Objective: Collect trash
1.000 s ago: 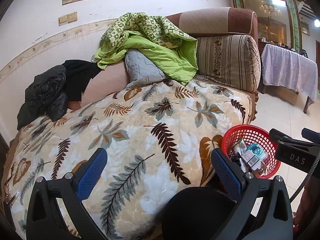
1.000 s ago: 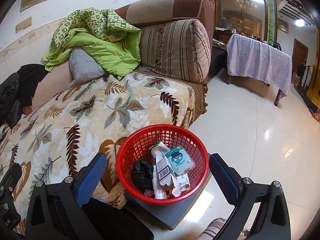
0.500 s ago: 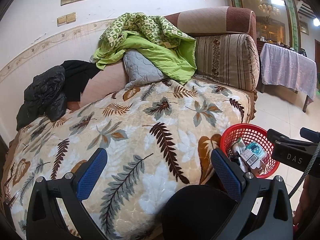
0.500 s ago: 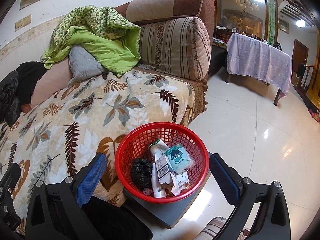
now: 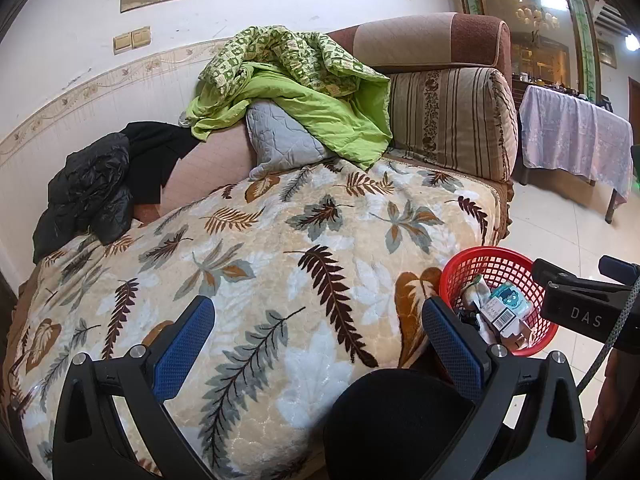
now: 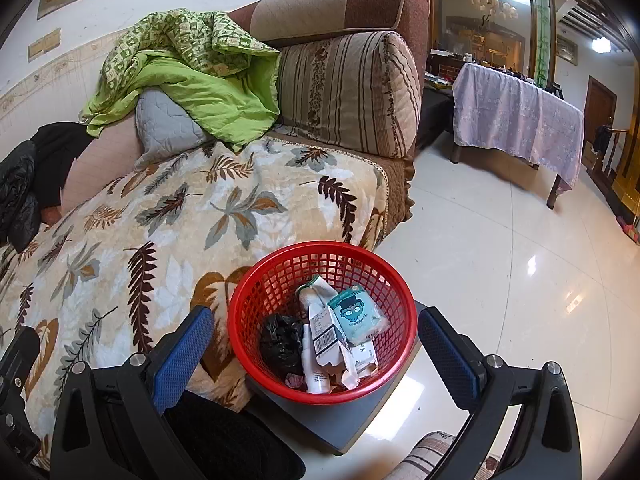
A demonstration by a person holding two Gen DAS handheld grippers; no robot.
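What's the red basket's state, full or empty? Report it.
Partly full: the red basket holds a black bag, cartons and a tissue pack, below its rim.

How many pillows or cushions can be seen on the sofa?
2. A grey quilted pillow lies partly under the green blanket; a striped cushion leans against the sofa armrest. More may be hidden under the blanket.

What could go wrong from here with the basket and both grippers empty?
1. The red basket sits at the corner of a small grey stand, partly overhanging; a bump from the open right gripper might tip it.
2. The carton and tube lean upward, so added trash may spill.
3. The open left gripper could snag the leaf-print blanket.
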